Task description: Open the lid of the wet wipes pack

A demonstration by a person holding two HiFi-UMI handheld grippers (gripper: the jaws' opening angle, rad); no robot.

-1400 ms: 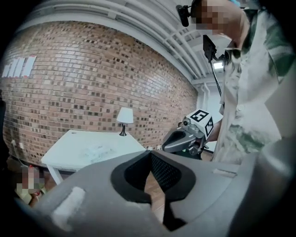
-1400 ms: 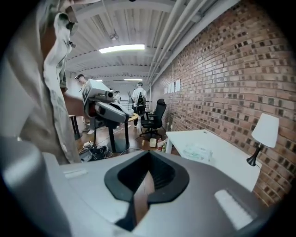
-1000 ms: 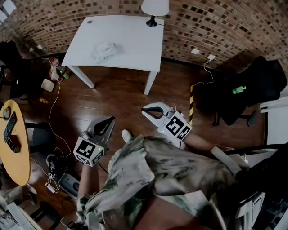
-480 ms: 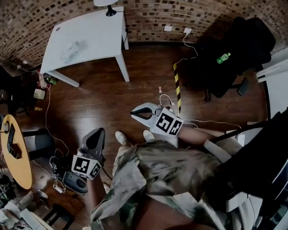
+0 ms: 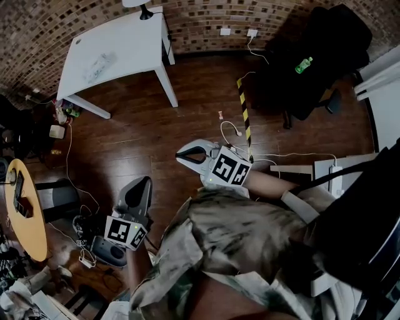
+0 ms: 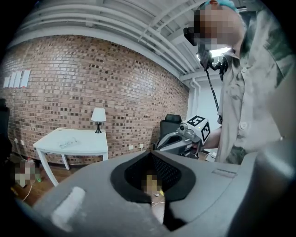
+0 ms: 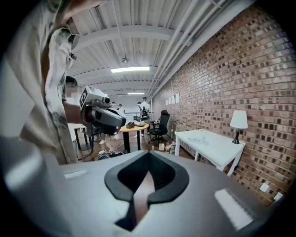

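Note:
The wet wipes pack (image 5: 100,60) lies on the white table (image 5: 134,44) at the far left of the head view, well away from both grippers. It also shows small on that table as the pack (image 6: 69,142) in the left gripper view and as the pack (image 7: 201,136) in the right gripper view. My left gripper (image 5: 141,185) hangs over the wooden floor close to my body, jaws shut and holding nothing. My right gripper (image 5: 182,154) is level with it to the right, also shut and empty. Left gripper (image 6: 150,153) and right gripper (image 7: 148,153) each face the room.
A lamp (image 5: 139,6) stands on the table's far corner by the brick wall. A round yellow table (image 5: 28,215) is at the left, black chairs (image 5: 312,56) with a green bottle (image 5: 303,64) at the upper right. Cables and a yellow-black strip (image 5: 244,119) lie on the floor.
The head view has swung, so the white table slid from top centre to the top left. Both grippers stay shut near my body, the left one a little lower.

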